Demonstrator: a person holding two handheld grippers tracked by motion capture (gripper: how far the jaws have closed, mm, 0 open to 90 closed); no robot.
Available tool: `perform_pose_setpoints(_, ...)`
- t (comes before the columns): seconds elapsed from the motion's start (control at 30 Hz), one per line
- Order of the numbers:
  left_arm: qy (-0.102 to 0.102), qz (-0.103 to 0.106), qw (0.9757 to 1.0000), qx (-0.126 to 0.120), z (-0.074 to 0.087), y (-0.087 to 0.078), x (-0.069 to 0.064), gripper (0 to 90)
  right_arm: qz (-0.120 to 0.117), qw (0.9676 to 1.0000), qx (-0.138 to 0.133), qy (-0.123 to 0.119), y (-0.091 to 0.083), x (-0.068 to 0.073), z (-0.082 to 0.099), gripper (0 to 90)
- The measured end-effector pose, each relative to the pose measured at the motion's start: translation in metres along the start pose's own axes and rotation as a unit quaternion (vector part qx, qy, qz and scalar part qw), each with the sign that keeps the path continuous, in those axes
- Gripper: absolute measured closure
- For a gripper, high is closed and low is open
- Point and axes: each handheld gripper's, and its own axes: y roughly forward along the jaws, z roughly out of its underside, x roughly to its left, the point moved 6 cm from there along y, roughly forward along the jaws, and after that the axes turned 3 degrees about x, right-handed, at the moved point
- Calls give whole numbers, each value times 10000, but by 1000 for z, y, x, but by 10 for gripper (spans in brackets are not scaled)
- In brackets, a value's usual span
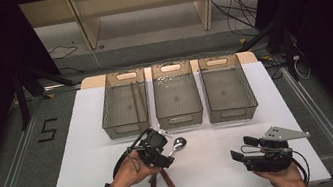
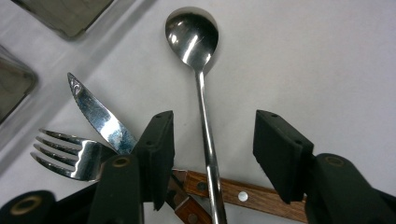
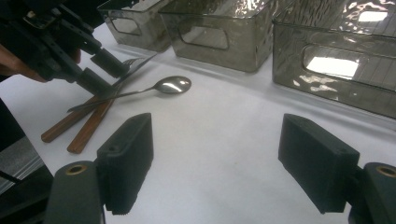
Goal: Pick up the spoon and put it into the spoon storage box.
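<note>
A steel spoon (image 1: 178, 143) lies on the white table (image 1: 212, 142), its bowl toward the bins. My left gripper (image 1: 166, 150) hovers low over it, open, with the spoon's handle (image 2: 208, 144) running between the jaws and touching neither pad. Under the spoon lie a knife (image 2: 100, 116) and a fork (image 2: 70, 154) with wooden handles (image 1: 161, 183), crossed. From the right gripper view I see the spoon (image 3: 173, 85) and the left gripper (image 3: 98, 70) beside it. My right gripper (image 1: 241, 147) rests near the table's front right, open wide (image 3: 217, 135) with nothing between its jaws.
Three translucent grey bins stand in a row at the back: left (image 1: 107, 114), middle (image 1: 180, 119), right (image 1: 249, 91). The left bin holds two brown sticks (image 1: 138, 100). White table surface stretches between the cutlery and the right gripper.
</note>
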Motion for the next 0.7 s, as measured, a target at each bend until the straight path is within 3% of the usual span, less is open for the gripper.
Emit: perform_pose_setpoints(0.7, 141, 6, 9989, 458, 3, 24, 0, 695, -55, 10000, 2, -31, 0, 4, 0, 271)
